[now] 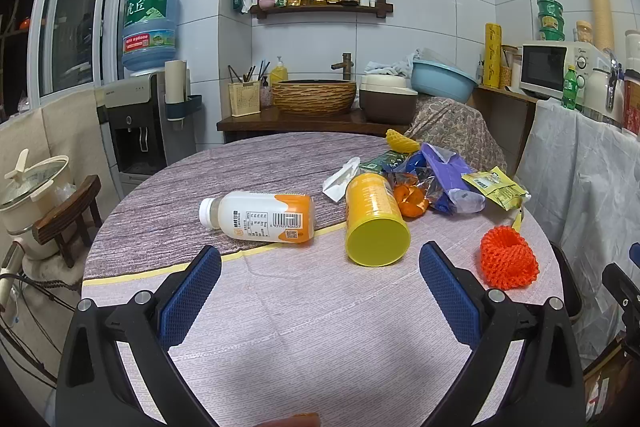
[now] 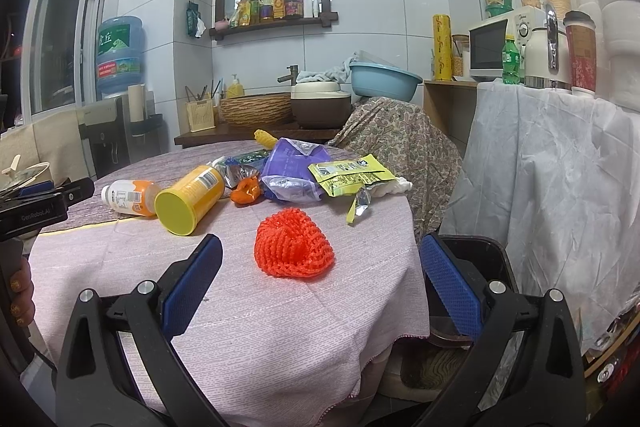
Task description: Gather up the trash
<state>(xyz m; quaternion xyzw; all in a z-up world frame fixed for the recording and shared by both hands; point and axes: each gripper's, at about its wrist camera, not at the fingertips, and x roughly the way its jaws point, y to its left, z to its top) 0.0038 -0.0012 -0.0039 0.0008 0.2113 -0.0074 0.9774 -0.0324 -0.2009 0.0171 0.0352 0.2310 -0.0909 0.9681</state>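
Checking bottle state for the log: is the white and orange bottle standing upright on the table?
No, the bottle lies on its side on the table, white cap pointing left.

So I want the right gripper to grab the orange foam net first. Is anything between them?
Nothing visible. The orange foam net lies alone on bare tablecloth, straight ahead of the open right gripper. The yellow can and wrappers lie farther back.
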